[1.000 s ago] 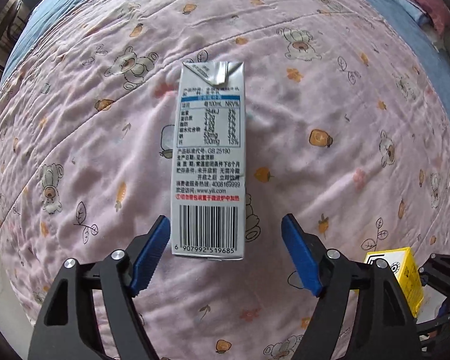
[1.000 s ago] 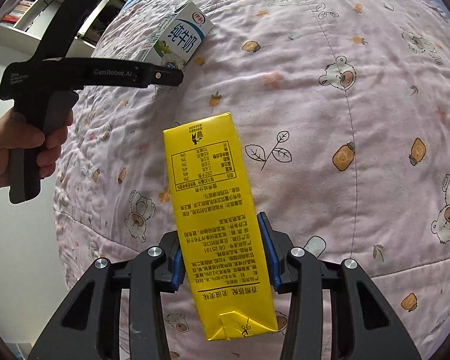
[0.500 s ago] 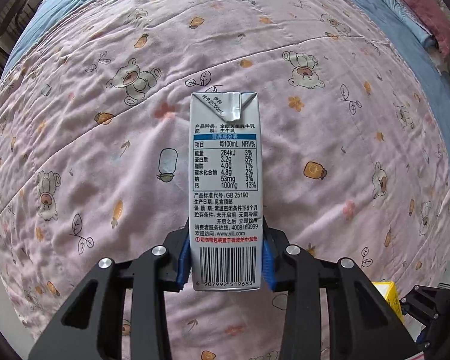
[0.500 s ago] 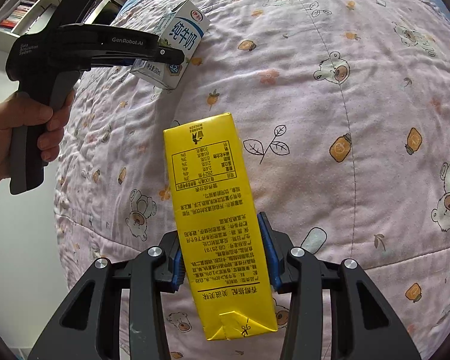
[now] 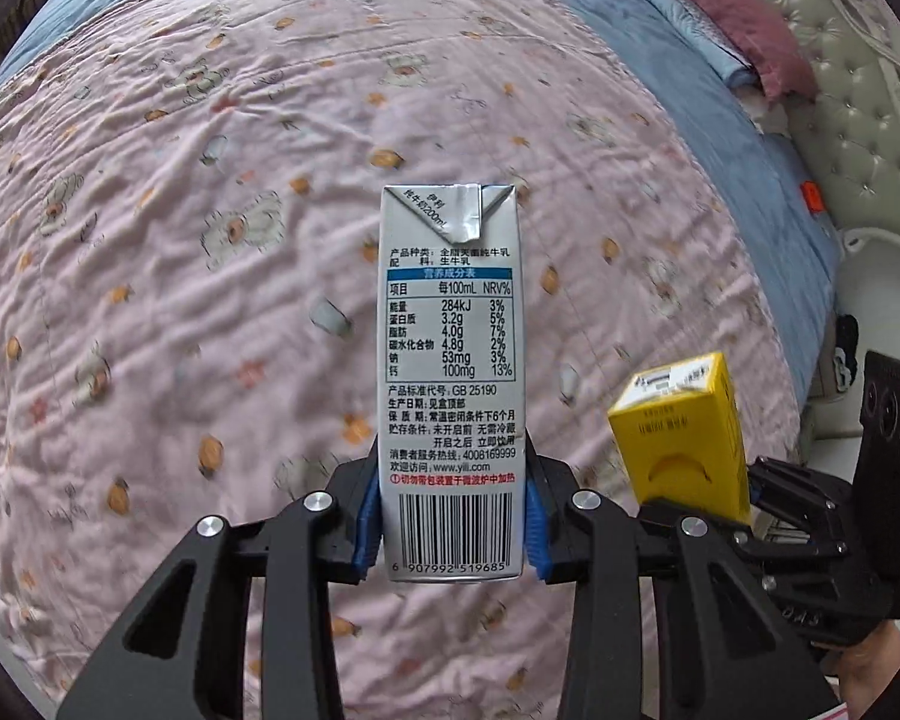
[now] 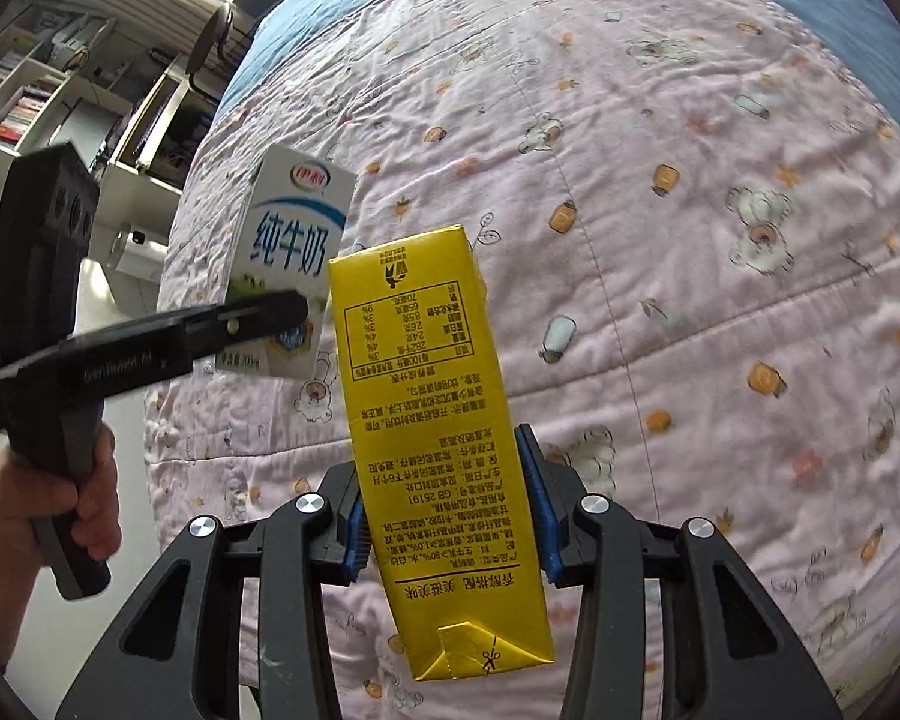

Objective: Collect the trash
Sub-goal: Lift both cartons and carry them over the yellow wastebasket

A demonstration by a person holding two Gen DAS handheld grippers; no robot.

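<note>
Milk carton (image 5: 450, 384) sits between the blue pads of our left gripper (image 5: 448, 531), clamped near its barcode end, and it is lifted off the pink quilt (image 5: 180, 240) with the bear print. The yellow drink carton (image 6: 432, 438) is in our right gripper (image 6: 444, 525), and its pads press on the two narrow sides below the middle, with the folded end pointing toward the camera. So both claws are closed on a carton, and both cartons hang in the air above the bed.

We judge that these cartons are light, probably empty or almost empty, because they are trash. The paperboard walls are thin and a little glossy, so they bend inward if we squeeze too much, and they can slide when the grip is loose. The milk carton's foil seal (image 5: 465, 213) at the far end looks torn open, so some drops may come out if we tip that end downward.

The best place to hold is across the narrow sides near a folded end, where the board is stiffer. Our grips are already there. Each carton sticks out long beyond the pads, so we think a quick swing can turn it in the grip. In the right wrist view the two cartons are near each other, and we should keep them apart. No bin or bag is visible in either view.
</note>
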